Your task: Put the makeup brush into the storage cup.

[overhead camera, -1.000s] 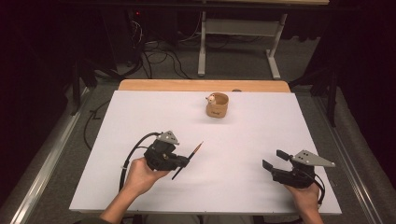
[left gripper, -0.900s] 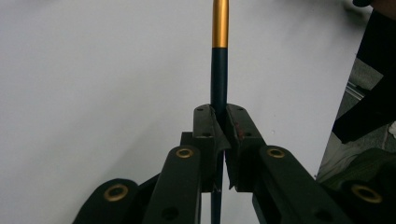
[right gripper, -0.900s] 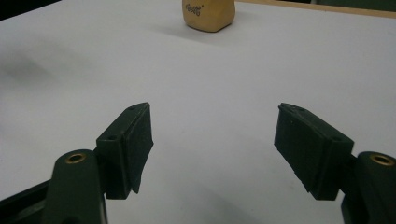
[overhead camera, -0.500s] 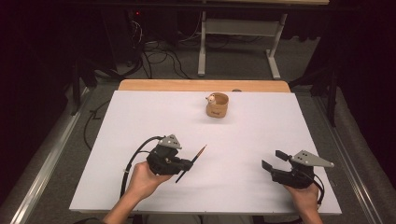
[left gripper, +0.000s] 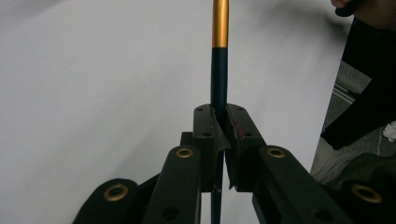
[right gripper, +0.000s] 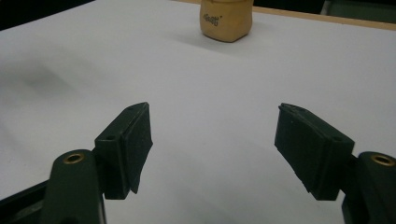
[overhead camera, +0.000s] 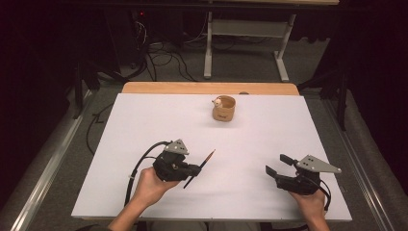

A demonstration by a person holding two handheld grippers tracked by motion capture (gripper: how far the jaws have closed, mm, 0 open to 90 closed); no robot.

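Jaws of left gripper (overhead camera: pixel 192 169) clenching on pencil (overhead camera: pixel 204 162), shaft running straight ahead between pads. Right gripper (overhead camera: pixel 278 166) jaws standing released, nothing between. Cup (overhead camera: pixel 224 109) sitting well ahead on desk (overhead camera: pixel 144 125). Risk: thin shaft pivoting in pinch, missing cup mouth.

The high view looks forward and down over the whole white bench (overhead camera: pixel 144 125) from the person's side. The left gripper view sits close above the bench surface. The right gripper view looks low across it toward the wooden cup (right gripper: pixel 226 21), shared with the high view (overhead camera: pixel 224 109).
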